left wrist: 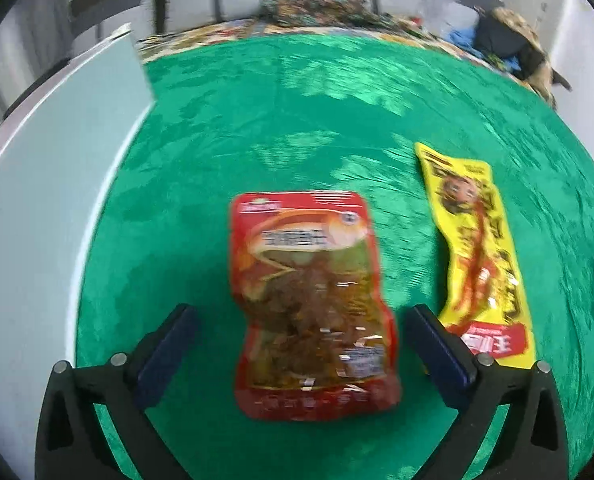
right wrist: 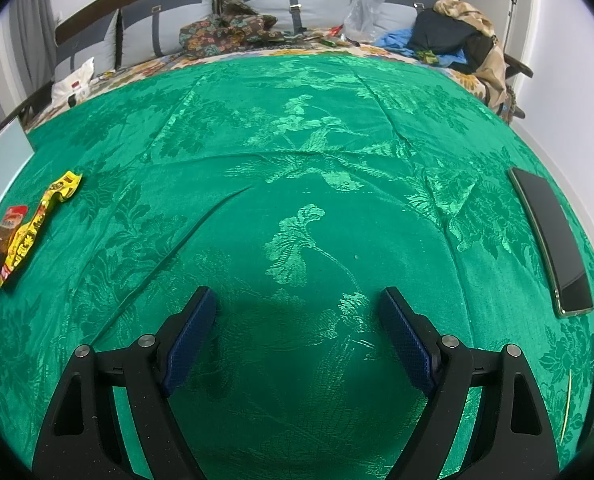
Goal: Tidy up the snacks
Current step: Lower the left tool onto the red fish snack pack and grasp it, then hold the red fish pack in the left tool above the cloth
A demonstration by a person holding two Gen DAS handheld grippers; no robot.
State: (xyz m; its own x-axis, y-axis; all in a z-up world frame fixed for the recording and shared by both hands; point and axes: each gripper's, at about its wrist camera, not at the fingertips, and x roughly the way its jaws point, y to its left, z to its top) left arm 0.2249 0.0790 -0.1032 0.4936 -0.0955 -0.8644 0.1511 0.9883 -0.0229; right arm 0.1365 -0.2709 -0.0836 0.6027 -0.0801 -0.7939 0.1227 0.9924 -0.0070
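A red snack pouch (left wrist: 309, 304) with a fish picture lies flat on the green cloth (left wrist: 257, 120). It sits between the fingers of my left gripper (left wrist: 301, 312), which is wide open, both blue pads clear of the pouch. Just right of it lies a long yellow snack packet (left wrist: 477, 248), its near end behind the right finger. In the right wrist view both show small at the far left: the red pouch (right wrist: 11, 224) and the yellow packet (right wrist: 37, 224). My right gripper (right wrist: 297, 292) is open over bare green cloth (right wrist: 297, 140), with nothing between its fingers.
A pale blue-white panel (left wrist: 49, 200) borders the cloth on the left. A dark phone (right wrist: 553, 240) lies at the cloth's right edge. Behind the cloth are grey cushions (right wrist: 297, 0), patterned fabric (right wrist: 225, 28), a plastic bag (right wrist: 363, 12) and piled clothes (right wrist: 457, 36).
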